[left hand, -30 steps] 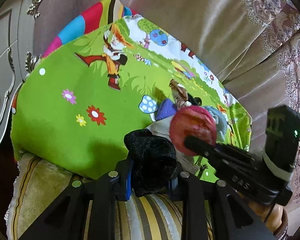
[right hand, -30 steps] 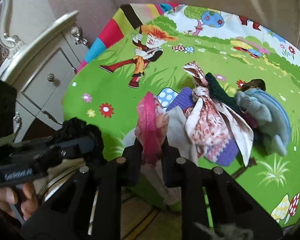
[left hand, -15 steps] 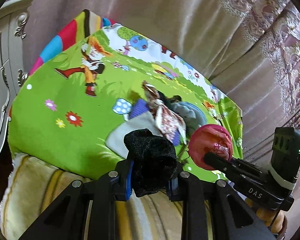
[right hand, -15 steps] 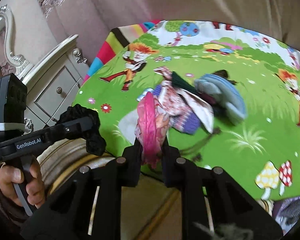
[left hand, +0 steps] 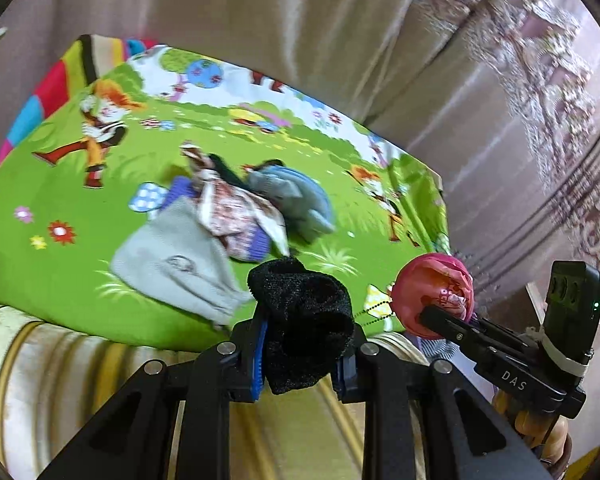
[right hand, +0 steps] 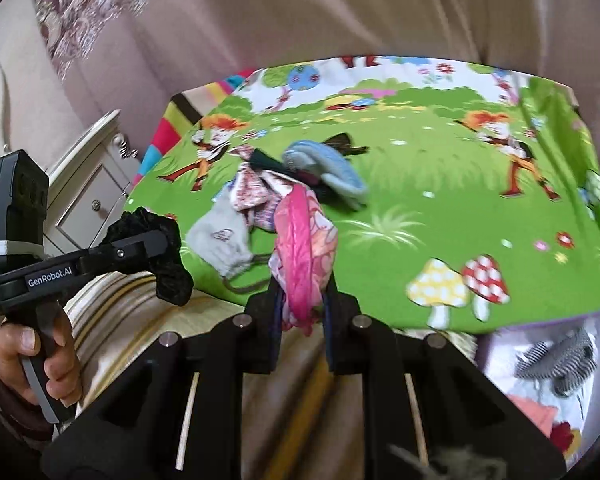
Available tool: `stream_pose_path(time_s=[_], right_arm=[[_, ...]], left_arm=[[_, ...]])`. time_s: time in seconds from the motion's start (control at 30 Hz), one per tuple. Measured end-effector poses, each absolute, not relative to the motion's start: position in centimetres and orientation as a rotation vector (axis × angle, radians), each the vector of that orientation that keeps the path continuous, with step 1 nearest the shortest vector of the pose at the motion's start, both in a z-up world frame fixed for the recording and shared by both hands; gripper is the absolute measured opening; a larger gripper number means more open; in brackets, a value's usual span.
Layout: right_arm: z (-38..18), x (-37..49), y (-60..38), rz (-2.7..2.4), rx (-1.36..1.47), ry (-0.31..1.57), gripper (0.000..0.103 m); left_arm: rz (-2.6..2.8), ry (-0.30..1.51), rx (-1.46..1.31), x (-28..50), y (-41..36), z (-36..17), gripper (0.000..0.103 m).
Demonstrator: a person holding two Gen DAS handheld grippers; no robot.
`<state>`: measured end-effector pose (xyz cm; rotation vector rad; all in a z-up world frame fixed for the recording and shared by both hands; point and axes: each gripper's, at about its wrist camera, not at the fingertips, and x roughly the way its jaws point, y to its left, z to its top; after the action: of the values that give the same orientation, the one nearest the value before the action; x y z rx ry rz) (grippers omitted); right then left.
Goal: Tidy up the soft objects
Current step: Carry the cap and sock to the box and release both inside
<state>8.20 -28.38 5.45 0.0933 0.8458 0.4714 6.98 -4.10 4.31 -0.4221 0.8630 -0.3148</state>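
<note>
My left gripper (left hand: 300, 356) is shut on a black fuzzy cloth (left hand: 304, 320), held above the sofa's front edge; it also shows in the right wrist view (right hand: 156, 248). My right gripper (right hand: 302, 316) is shut on a pink patterned cloth (right hand: 304, 248), seen as a pink bundle (left hand: 432, 296) in the left wrist view. A pile of soft things lies on the green cartoon mat (left hand: 80, 216): a grey cloth (left hand: 176, 264), a floral scarf (left hand: 236, 208) and a blue-grey piece (left hand: 296, 200).
A striped sofa cushion (left hand: 100, 364) lies below the mat. A white cabinet (right hand: 88, 184) stands at the left. A container with a striped cloth (right hand: 556, 360) and other fabrics sits at the lower right. Curtains (left hand: 500, 80) hang behind.
Both grippers have pulled back from the pile and swung to the right, each still holding its cloth. The container at the lower right has come into the right wrist view.
</note>
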Motion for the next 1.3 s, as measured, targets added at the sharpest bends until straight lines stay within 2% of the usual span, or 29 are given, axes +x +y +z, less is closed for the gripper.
stream_pose_path(time_s=[1.13,1.2,1.27,1.3], right_arm=[[4.4,0.7,-53.8,-0.121,0.224,0.795,0.021],[4.3,0.6,-54.5,-0.141,0.228,0.798,0.023],[4.3,0.5,-54.9,-0.149,0.234,0.794,0.029],[4.3,0.3,-55.2,-0.159,0.241,0.789,0.042]], left_arm=[[-0.736,0.983,-0.144,8.4,-29.3,5.3,0.026],[-0.753,0.991,-0.14,8.5,-30.2,5.2,0.026],[-0.764,0.999,-0.134,8.5,-30.9,5.2,0.036],[-0.768,1.003,-0.132,8.6,-31.2,5.1,0.038]])
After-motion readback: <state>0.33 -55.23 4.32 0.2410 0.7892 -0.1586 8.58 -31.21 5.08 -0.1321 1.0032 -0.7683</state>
